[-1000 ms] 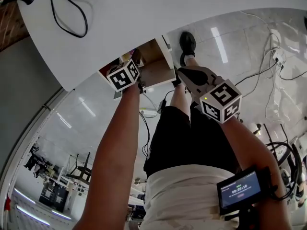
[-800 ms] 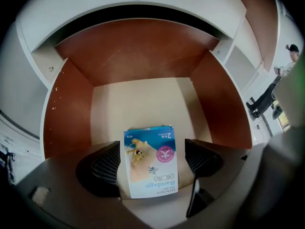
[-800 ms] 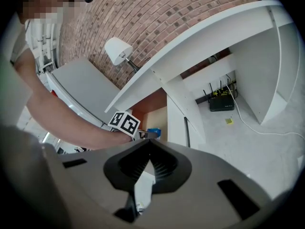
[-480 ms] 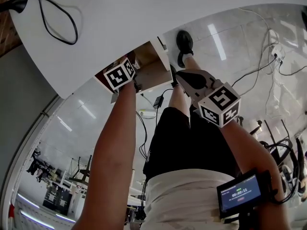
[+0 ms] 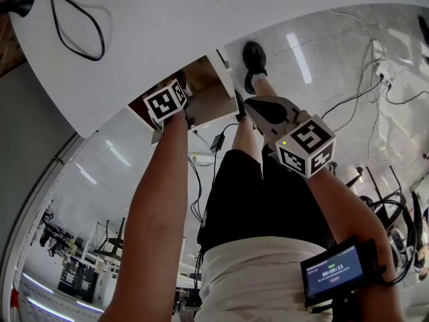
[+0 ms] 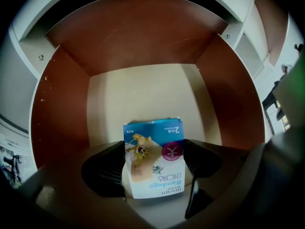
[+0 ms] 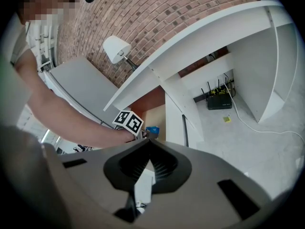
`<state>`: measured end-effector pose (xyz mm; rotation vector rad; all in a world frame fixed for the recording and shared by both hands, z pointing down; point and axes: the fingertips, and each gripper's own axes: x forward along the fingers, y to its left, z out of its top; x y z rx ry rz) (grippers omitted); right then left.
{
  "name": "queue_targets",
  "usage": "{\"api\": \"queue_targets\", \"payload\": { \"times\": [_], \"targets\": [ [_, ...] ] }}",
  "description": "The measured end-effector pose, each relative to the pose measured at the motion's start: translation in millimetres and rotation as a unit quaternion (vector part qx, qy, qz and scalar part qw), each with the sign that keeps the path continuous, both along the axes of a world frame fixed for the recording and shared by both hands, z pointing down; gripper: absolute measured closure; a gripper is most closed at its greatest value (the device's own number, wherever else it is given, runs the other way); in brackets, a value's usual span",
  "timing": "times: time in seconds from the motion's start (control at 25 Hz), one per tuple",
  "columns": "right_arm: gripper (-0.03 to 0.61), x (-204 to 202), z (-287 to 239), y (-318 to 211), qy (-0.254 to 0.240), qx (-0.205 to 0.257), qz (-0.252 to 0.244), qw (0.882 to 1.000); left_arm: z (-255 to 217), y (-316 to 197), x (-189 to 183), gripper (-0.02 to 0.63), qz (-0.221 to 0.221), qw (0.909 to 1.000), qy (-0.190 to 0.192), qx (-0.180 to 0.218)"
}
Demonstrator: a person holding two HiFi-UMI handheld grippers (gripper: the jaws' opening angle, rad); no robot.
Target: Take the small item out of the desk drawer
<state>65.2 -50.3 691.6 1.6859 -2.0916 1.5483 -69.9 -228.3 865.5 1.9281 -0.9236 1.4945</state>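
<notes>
White table (image 5: pixel 201 19) fills the top of the head view, with pale floor tiles (image 5: pixel 322 59) below it and one black cable (image 5: pixel 74 25) looped on it at 11 o'clock. A brick wall (image 7: pixel 167 13) and one white lamp (image 7: pixel 116 46) stand behind the table in the right gripper view.

One drawer (image 5: pixel 211 89) stands open under the table edge. Its side and back walls are red-brown and its floor (image 6: pixel 143 89) is pale. It holds one thing, a small blue and white bandage packet (image 6: pixel 153 142), at 6 o'clock in the left gripper view near the drawer's front. Whether the packet rests on the floor or is lifted cannot be told.

Two grippers are in view. The left gripper (image 6: pixel 155 168) reaches into the drawer, and its two black fingers (image 6: pixel 105 166) are clamped on the packet's two side edges. The right gripper (image 7: pixel 150 163) hangs outside the drawer at its 4 o'clock in the head view. Its fingers are pressed together with nothing between them.
</notes>
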Motion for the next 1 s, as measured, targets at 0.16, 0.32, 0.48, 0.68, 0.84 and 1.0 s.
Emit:
{"api": "queue_targets", "payload": {
  "times": [0.16,0.32,0.48,0.68,0.84,1.0],
  "targets": [
    [0.572,-2,0,0,-0.002,-0.001,-0.003,1.000,-3,-1,0,0.235,-0.003,1.0000,0.005,-0.002],
    [0.572,-5,-1,-1,-0.002,0.002,-0.007,1.000,-8,1,0,0.235,-0.004,0.9999,0.016,-0.001],
    [0.572,-8,-2,-3,-0.001,0.005,-0.012,1.000,-14,3,0,0.236,-0.007,0.9995,0.031,0.001],
    [0.572,-12,-4,-4,0.001,0.008,-0.021,1.000,-22,5,3,0.236,-0.009,0.9987,0.049,0.005],
    [0.572,-14,-3,-2,0.003,0.009,-0.028,1.000,-29,10,7,0.236,-0.010,0.9980,0.062,0.006],
    [0.572,-19,-3,0,0.005,0.010,-0.040,0.999,-35,14,11,0.236,-0.017,0.9968,0.077,0.006]
  ]
}}
